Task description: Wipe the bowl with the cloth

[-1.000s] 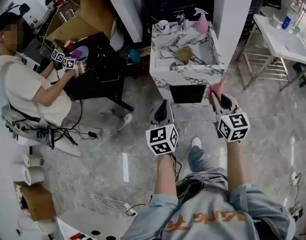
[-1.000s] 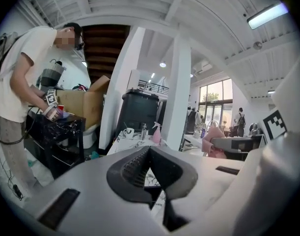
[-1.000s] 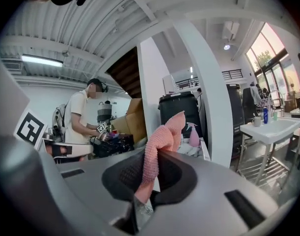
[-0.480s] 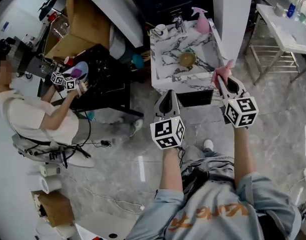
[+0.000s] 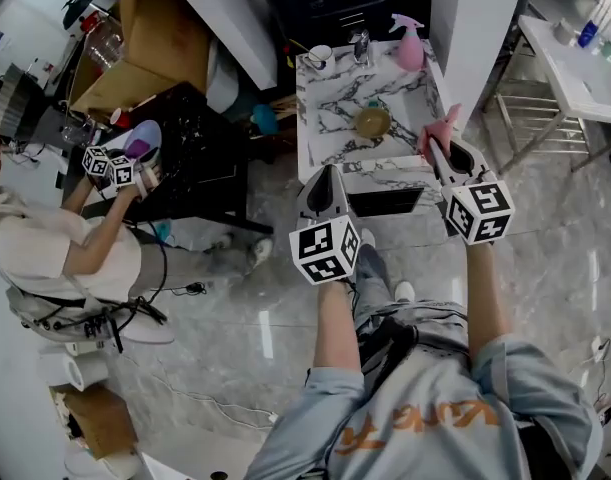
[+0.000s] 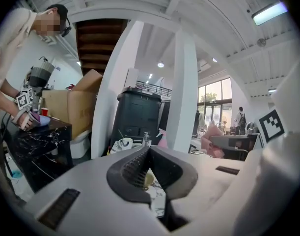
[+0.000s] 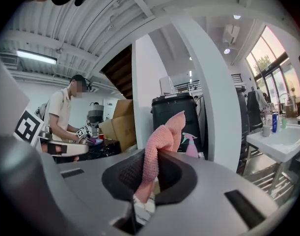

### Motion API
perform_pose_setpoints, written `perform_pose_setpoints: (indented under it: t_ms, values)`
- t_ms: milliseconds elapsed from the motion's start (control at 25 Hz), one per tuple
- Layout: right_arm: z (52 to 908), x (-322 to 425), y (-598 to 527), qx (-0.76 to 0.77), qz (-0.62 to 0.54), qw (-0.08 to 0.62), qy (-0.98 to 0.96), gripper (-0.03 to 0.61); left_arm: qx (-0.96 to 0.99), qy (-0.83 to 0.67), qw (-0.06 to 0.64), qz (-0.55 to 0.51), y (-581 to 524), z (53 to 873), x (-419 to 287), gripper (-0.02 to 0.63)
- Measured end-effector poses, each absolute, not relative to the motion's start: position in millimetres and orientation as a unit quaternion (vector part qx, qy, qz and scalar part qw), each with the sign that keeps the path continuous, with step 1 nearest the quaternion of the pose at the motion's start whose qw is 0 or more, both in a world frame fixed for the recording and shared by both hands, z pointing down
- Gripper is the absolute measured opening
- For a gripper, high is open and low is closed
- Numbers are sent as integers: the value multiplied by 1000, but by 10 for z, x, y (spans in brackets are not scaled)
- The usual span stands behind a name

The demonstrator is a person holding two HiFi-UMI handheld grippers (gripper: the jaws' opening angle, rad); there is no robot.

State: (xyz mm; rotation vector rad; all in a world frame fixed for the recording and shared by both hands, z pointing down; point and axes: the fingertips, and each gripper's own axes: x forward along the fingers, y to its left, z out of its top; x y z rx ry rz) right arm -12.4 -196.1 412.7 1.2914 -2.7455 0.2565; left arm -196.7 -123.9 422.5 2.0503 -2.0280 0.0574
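Pink knitted cloth (image 7: 162, 139) is clamped between the jaws of the right gripper (image 7: 156, 154). One end stands up above the jaw tips, and the other end hangs down in the gap behind them. In the head view the cloth (image 5: 442, 128) projects from the tip of the right gripper (image 5: 435, 148) and sits at the right edge of a marble-patterned stand (image 5: 330, 98).

The bowl (image 5: 373, 120), tan in colour, rests upright in the recessed top of that stand. It lies to the left of the cloth and is not in contact with it.

The left gripper (image 5: 325, 175) is held beside the right one and points toward the front of the stand. The left gripper view shows its jaws (image 6: 149, 150) closed together with nothing between them.

At the back of the stand are a pink spray bottle (image 5: 410, 46), a faucet (image 5: 361, 43) and a white mug (image 5: 323, 59).

Further left, a second person (image 5: 45, 248) works at a black table (image 5: 200, 138) with marker-cube grippers. A cardboard box (image 5: 150, 38) stands behind that table. A white table (image 5: 585, 78) stands at the far right.
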Motion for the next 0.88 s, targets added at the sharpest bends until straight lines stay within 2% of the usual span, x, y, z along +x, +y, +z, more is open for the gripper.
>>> perform_pose_setpoints:
  t_ms: [880]
  values:
    - [4868, -11, -2905, 478, 151, 90, -861, 49, 738, -641, 184, 102, -2648, 4875, -1932, 23]
